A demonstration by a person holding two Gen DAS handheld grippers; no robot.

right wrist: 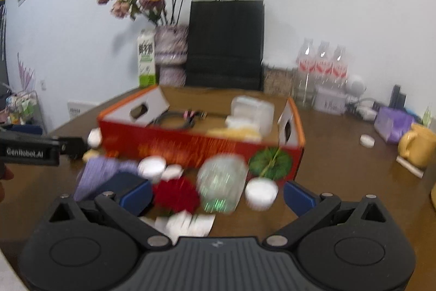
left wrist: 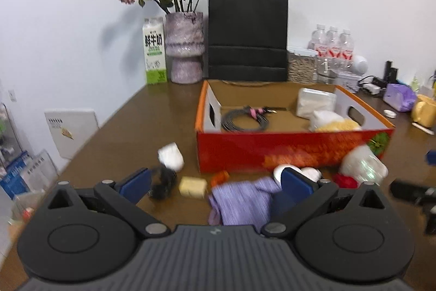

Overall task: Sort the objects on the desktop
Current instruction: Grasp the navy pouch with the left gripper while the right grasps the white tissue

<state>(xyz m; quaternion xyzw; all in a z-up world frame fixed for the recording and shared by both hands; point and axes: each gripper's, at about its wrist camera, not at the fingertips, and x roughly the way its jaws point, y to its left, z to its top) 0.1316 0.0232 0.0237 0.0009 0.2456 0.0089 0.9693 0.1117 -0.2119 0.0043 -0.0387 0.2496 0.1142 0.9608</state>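
Observation:
An open red cardboard box point(left wrist: 286, 152) stands mid-table and holds a coiled black cable point(left wrist: 244, 118), a tissue pack point(left wrist: 314, 101) and a yellow-white item. In front of it lie a purple cloth point(left wrist: 242, 202), a yellow block point(left wrist: 193, 186), a small orange piece point(left wrist: 220, 177), a black loop point(left wrist: 163, 182) and a white wad point(left wrist: 171, 153). My left gripper point(left wrist: 215, 183) is open just above the cloth and block. My right gripper point(right wrist: 218, 195) is open, with a red fluffy item point(right wrist: 175, 194), a clear jar point(right wrist: 222, 184) and a white lid point(right wrist: 261, 192) between its fingers. The box point(right wrist: 201, 146) lies behind them.
Along the wall stand a milk carton point(left wrist: 154, 51), a vase of dried roses point(left wrist: 185, 48), a black paper bag point(left wrist: 248, 34) and water bottles point(left wrist: 332, 44). A yellow mug point(right wrist: 417, 145) and a purple pack point(right wrist: 392, 124) sit at the right. White paper point(right wrist: 188, 222) lies near the table's front.

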